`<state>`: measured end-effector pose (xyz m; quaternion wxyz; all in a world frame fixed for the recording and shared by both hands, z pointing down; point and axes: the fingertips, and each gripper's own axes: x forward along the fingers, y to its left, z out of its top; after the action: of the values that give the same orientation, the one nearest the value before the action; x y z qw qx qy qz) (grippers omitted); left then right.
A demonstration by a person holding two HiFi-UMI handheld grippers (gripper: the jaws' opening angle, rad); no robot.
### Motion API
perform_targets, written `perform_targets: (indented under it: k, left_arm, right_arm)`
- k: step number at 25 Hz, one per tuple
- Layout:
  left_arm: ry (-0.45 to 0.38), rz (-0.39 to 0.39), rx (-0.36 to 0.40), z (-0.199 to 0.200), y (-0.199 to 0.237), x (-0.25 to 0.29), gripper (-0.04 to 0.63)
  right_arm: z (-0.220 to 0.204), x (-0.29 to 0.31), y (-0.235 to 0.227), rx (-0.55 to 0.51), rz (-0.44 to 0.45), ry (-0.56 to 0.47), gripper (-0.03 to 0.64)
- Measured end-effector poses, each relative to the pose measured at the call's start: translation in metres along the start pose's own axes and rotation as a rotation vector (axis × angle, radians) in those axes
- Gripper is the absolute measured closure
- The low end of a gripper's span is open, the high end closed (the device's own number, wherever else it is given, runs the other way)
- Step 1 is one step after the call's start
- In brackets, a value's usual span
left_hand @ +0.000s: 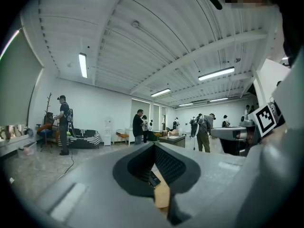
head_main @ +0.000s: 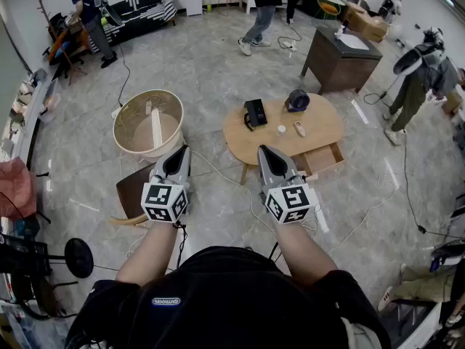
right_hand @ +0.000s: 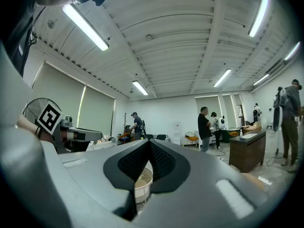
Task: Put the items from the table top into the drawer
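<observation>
A low oval wooden table (head_main: 320,122) carries a black flat device (head_main: 255,113), a dark round object (head_main: 297,100), a small white cap-like piece (head_main: 281,130) and a small pale oblong piece (head_main: 298,129). Its drawer (head_main: 325,158) stands pulled open at the front right. My left gripper (head_main: 183,152) is held in the air left of the table, shut and empty. My right gripper (head_main: 265,152) hovers near the table's front edge, also shut and empty. In the left gripper view the jaws (left_hand: 154,146) meet, with the table showing below them. The right gripper (right_hand: 150,142) likewise shows its jaws touching.
A round pale basket (head_main: 149,122) stands on the floor left of the table. A dark brown board (head_main: 134,187) lies under my left gripper. A dark desk (head_main: 340,53) is behind the table. Cables cross the floor, and several people stand around the room.
</observation>
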<state>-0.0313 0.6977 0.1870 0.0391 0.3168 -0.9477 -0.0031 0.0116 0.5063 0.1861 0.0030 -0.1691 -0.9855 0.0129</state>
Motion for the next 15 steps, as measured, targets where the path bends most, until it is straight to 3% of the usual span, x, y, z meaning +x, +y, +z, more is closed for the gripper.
perform_targets:
  k: [15]
  left_arm:
    - [0.010,-0.026,-0.006,-0.004,-0.003,-0.004,0.595]
  right_arm:
    - [0.001,-0.012,-0.003,0.036,-0.033,-0.045,0.586]
